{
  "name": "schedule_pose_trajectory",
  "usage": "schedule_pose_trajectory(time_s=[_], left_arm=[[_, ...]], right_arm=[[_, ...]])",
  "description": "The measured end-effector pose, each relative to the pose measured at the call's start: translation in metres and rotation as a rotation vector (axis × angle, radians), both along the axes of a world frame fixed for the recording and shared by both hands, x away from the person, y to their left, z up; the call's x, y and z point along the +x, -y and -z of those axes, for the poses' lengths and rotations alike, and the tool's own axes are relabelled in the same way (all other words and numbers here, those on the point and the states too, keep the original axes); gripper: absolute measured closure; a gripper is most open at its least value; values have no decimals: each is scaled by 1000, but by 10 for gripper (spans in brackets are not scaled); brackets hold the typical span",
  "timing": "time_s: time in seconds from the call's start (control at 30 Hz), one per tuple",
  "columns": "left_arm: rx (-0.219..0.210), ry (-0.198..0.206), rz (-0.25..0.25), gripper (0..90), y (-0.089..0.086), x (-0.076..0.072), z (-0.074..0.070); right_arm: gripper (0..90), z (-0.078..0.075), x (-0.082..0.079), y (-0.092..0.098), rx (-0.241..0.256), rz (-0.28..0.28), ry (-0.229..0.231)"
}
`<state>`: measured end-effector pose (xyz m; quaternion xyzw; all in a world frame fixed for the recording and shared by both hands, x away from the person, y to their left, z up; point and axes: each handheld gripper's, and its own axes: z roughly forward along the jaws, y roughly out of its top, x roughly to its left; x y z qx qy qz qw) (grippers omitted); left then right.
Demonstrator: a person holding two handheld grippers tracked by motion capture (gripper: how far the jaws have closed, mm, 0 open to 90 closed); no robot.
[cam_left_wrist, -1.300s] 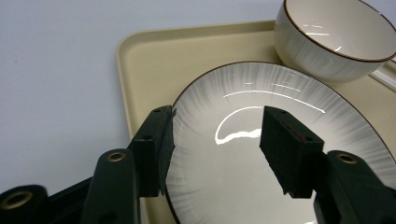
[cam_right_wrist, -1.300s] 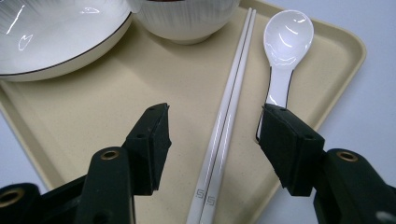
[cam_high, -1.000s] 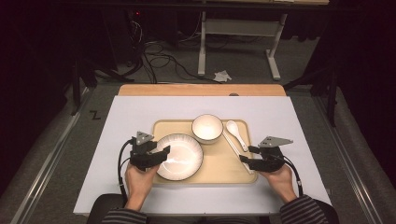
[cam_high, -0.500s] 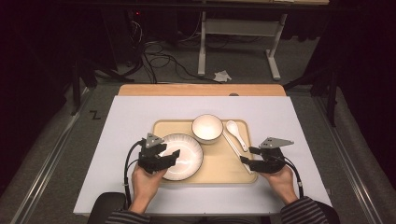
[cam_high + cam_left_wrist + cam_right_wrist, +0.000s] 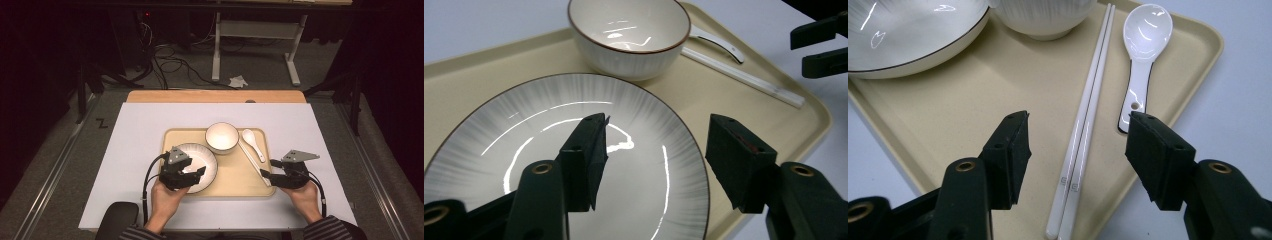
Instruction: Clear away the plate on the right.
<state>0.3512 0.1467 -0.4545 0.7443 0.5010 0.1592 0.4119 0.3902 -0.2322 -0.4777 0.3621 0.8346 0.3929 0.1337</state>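
A beige tray (image 5: 235,175) on the white table holds a white plate (image 5: 202,155), a white bowl (image 5: 222,136), a white spoon (image 5: 252,142) and white chopsticks (image 5: 250,157). My left gripper (image 5: 197,172) hangs open over the plate's near half; in the left gripper view the plate (image 5: 524,145) lies under and between the jaws of the left gripper (image 5: 656,145), untouched. My right gripper (image 5: 267,170) is open at the tray's front right corner. In the right gripper view the right gripper (image 5: 1078,140) has a jaw on either side of the near ends of the chopsticks (image 5: 1090,110), with the spoon (image 5: 1143,45) just beyond its right jaw.
The white tabletop (image 5: 135,150) has bare room left and right of the tray. A wooden strip (image 5: 215,96) runs along the far edge. Beyond it are a floor with cables (image 5: 170,65) and a metal table leg (image 5: 216,45).
My left gripper has moved right, from the tray's left edge to above the plate. The right gripper has hardly shifted. The dishes have not moved.
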Motion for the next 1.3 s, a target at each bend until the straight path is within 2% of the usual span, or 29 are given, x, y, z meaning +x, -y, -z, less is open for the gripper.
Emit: schedule_pose_trajectory(time_s=[0.53,0.77,1.1,1.17,1.3], left_arm=[[-5,28,136,417,32,-9,0],[-9,27,185,417,42,-12,1],[-17,28,226,413,53,-18,7],[-29,23,236,412,54,-19,10],[-23,8,249,410,57,-19,14]], right_arm=[[439,-3,-12,8,0,27,7],[439,-3,-19,12,5,44,2],[439,-3,-25,16,-4,48,4],[439,-3,-27,16,-2,49,4],[440,-3,-29,16,-6,50,1]])
